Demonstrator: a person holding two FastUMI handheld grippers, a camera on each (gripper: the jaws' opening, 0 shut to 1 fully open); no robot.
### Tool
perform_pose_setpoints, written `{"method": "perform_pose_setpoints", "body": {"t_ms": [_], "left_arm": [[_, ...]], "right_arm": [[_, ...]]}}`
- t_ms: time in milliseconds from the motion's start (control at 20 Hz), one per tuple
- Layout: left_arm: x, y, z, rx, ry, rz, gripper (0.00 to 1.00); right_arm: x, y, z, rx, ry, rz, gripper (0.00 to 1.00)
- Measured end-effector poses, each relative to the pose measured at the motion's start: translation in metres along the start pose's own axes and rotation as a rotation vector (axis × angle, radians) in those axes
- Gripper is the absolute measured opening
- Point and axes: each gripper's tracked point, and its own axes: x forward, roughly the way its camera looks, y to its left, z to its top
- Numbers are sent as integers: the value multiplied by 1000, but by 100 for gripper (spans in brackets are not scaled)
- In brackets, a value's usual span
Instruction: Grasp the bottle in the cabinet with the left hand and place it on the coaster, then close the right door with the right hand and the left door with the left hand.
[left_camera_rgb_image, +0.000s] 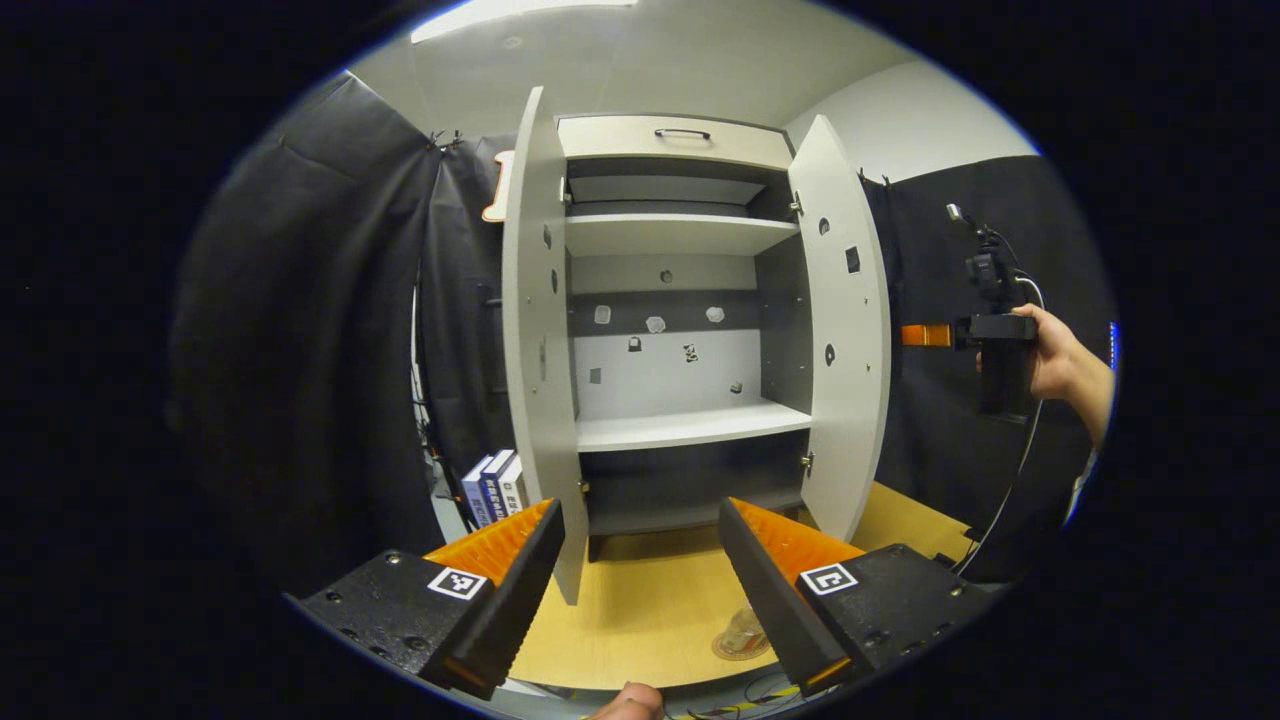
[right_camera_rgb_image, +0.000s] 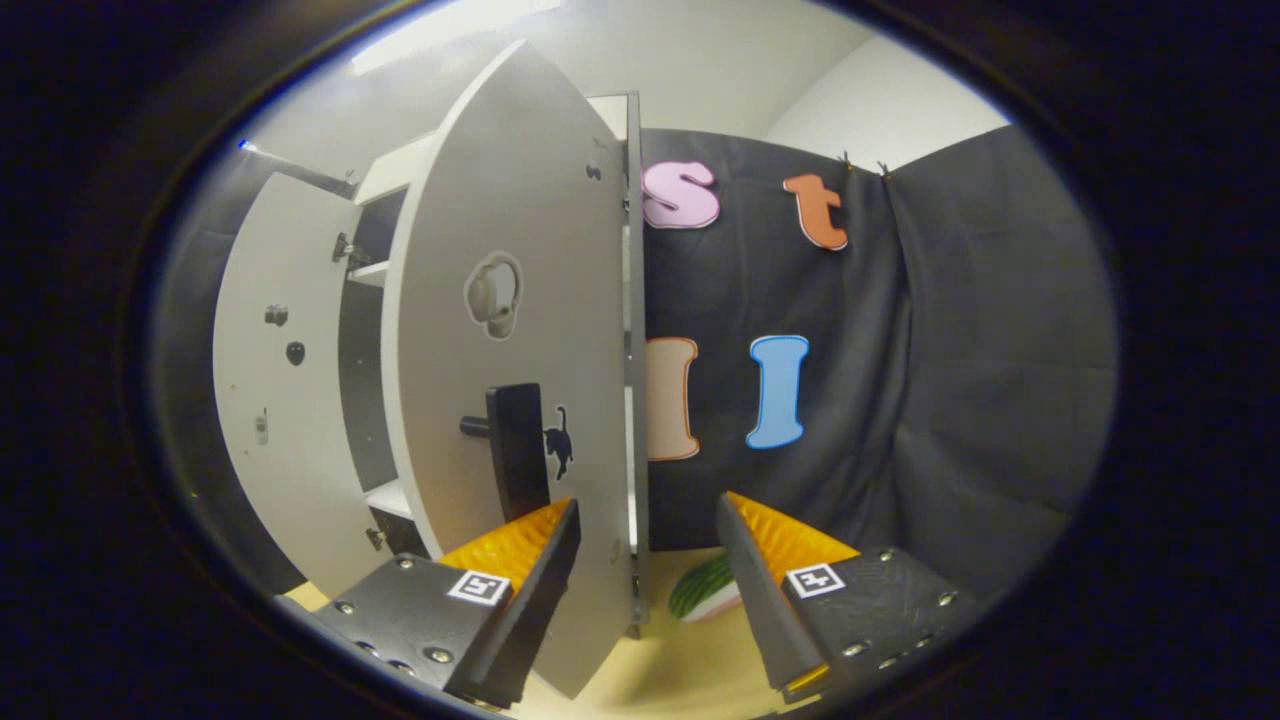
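Bottle (left_camera_rgb_image: 742, 632) on coaster (left_camera_rgb_image: 740, 647) before cabinet (left_camera_rgb_image: 680, 300).

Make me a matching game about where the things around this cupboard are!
Things:
1. bottle
2. books
3. drawer
4. green striped thing

Places:
A. at the very top of the cabinet
B. on the table, just past the edge of the open right door
C. on the coaster
D. standing upright outside the open left door

Pairs: 1-C, 2-D, 3-A, 4-B
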Motion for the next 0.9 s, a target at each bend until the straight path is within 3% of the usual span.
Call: {"method": "perform_pose_setpoints", "body": {"t_ms": [250, 500, 600, 650, 800, 900], "left_arm": [[-4, 41, 10, -18, -22, 23, 98], [8, 82, 6, -37, -15, 30, 100], [18, 96, 3, -52, -13, 34, 100], [23, 103, 1, -56, -9, 33, 98], [35, 126, -7, -66, 6, 39, 98], [43, 143, -9, -70, 8, 41, 100]], "right_arm": [[-2, 14, -8, 26, 54, -47, 86], [3, 36, -6, 21, 29, -59, 86], [5, 58, -6, 8, 12, -47, 80], [6, 66, -6, 5, 3, -39, 85], [16, 91, -12, 37, 8, 13, 85], [20, 104, -10, 73, -7, 24, 91]]}}
